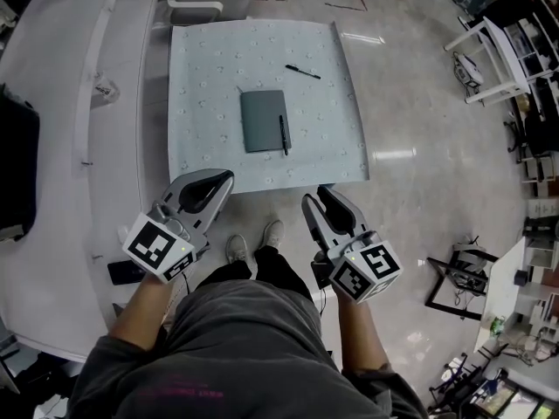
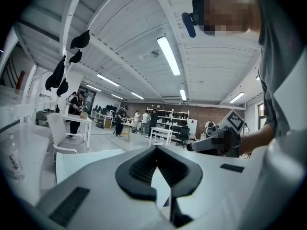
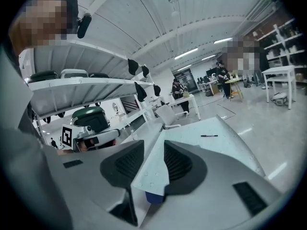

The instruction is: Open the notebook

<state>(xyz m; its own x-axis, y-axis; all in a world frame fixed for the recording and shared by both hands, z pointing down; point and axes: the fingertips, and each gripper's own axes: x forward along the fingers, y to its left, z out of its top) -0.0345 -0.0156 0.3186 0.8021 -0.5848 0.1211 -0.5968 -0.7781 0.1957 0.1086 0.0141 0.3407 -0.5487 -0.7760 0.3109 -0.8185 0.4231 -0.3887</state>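
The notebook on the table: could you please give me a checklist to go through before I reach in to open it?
1. Notebook closed, flat on the cloth: ok.
2. Cover free: not ok, a pen lies on it by its right edge.
3. Left gripper open: not ok, jaw tips meet, nothing held.
4. Right gripper open and empty: ok.
5. Second pen apart from the notebook: ok.
6. Spine side: cannot tell.

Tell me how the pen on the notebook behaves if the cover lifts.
The pen looks slim and lies loose near the right edge of the notebook, so it will probably slide or roll off. It seems light.
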